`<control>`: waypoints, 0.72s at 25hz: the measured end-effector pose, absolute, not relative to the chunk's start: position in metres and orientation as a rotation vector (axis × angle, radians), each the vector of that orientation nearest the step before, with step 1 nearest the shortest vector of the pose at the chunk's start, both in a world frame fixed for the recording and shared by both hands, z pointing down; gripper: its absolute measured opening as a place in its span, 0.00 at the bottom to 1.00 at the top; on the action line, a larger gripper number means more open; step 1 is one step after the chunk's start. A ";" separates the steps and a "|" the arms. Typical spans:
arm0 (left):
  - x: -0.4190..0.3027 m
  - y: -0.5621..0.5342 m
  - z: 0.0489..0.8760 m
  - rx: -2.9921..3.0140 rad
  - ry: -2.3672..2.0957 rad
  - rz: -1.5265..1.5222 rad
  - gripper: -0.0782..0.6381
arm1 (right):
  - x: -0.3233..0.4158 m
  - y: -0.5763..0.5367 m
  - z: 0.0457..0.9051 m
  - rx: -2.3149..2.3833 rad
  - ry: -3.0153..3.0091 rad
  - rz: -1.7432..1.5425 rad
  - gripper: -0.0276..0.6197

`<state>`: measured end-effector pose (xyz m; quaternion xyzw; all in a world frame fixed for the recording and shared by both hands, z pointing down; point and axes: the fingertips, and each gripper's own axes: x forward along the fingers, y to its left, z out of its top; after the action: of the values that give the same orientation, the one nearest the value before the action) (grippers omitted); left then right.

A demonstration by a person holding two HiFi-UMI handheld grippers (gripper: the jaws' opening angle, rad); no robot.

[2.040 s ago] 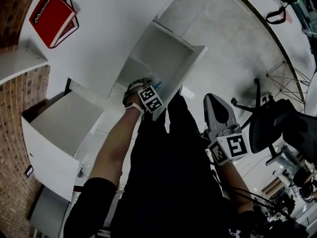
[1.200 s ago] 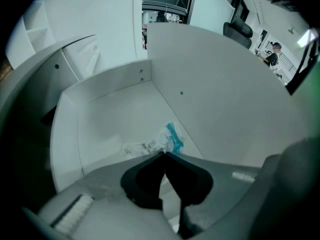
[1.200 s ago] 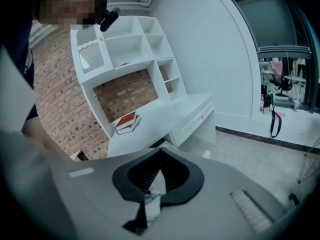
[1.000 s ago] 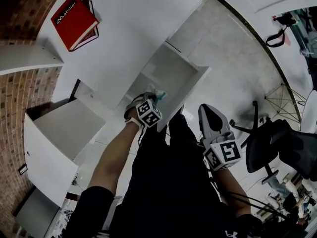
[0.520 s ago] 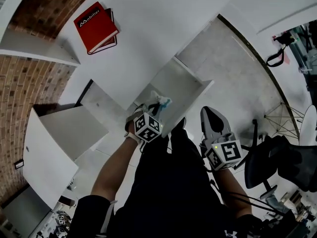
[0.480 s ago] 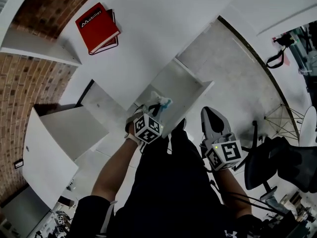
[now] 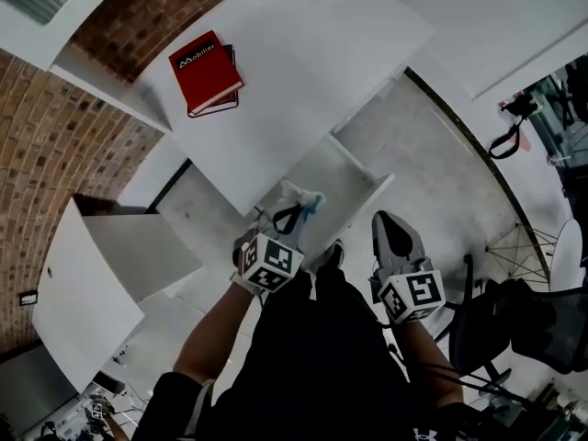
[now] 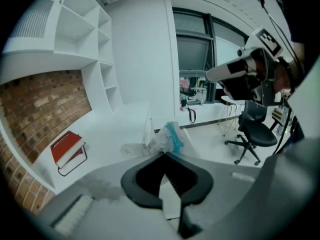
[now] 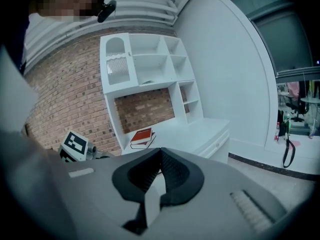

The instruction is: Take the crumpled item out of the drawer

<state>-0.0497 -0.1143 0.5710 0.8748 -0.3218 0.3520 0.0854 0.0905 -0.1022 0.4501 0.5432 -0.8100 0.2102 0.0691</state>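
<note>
Clearly my left tongs (image 8: 162,155) pinch the crumpled wrapper (image 8: 164,139) by its edge; it seems light, soft, slippery. My right tongs (image 9: 160,151) sit pressed together, empty.

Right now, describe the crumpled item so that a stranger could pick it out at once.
Find the white desk with the red book on it, then its open drawer. There the shut left claw pinches the crumpled item: a clear, wrinkled wrapper with a teal patch, the only soft thing among hard white surfaces.
</note>
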 end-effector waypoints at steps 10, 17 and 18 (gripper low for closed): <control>-0.063 -0.117 0.471 2.679 -1.159 0.795 0.12 | 0.087 -0.109 0.404 1.662 -2.531 0.513 0.05; -0.070 -0.119 0.411 2.748 -1.257 0.657 0.12 | 0.079 -0.116 0.376 1.664 -2.590 0.447 0.05; -0.071 -0.119 0.406 2.750 -1.259 0.636 0.12 | 0.078 -0.118 0.373 1.666 -2.597 0.434 0.05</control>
<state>-0.0712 -0.1190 0.4057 0.8896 -0.4072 0.2056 0.0255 0.0784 -0.1176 0.3727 0.5346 -0.8334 0.1393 0.0131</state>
